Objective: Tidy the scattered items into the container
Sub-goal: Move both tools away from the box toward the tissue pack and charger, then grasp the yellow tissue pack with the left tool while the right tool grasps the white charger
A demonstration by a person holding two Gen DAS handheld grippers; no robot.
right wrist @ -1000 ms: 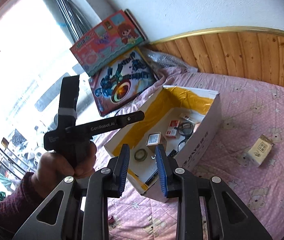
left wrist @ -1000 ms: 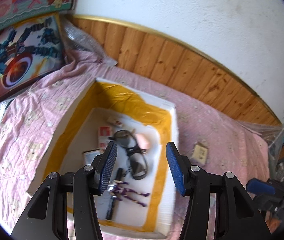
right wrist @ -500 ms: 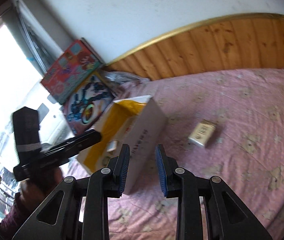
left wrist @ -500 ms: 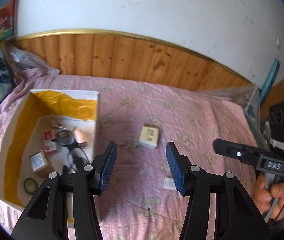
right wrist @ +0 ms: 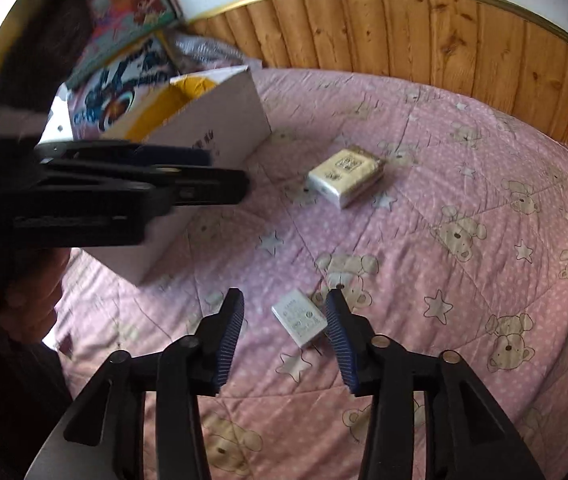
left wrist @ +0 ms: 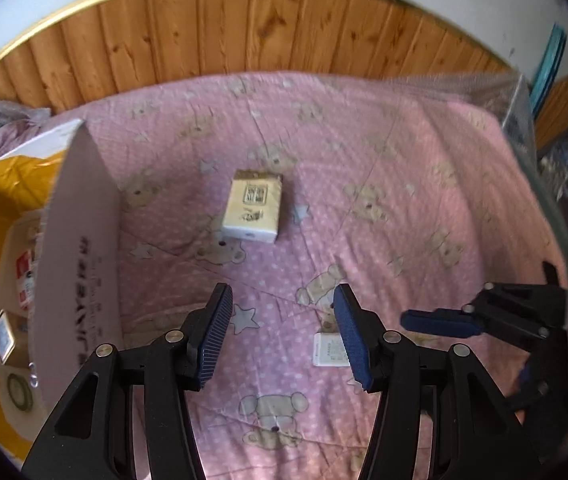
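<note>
My right gripper (right wrist: 285, 298) hovers low over the pink bear-print bedspread, and its jaws are opening. A small white printed box (right wrist: 299, 322) lies flat between the fingers, close to the right pad and not pinched. My left gripper (left wrist: 283, 300) is open and empty, with the same small box (left wrist: 329, 350) half hidden behind its right finger. A cream packet (left wrist: 253, 206) lies further off on the bedspread. The white cardboard container (left wrist: 80, 248) with yellow lining stands at the left and holds several small items. The left gripper (right wrist: 224, 172) is blurred at the left of the right wrist view.
Colourful toy boxes (right wrist: 124, 76) lean on the wall behind the container, with crumpled plastic wrap (right wrist: 208, 48) beside them. Wooden panelling (left wrist: 268, 28) runs along the bed's far side. A clear plastic sheet (left wrist: 524, 128) marks the right edge. A person's hand (right wrist: 24, 292) holds the left gripper.
Both grippers swung away from the container and sank toward the bedspread. The right gripper's jaws widened and now bracket the small white box. The left gripper stayed open.
</note>
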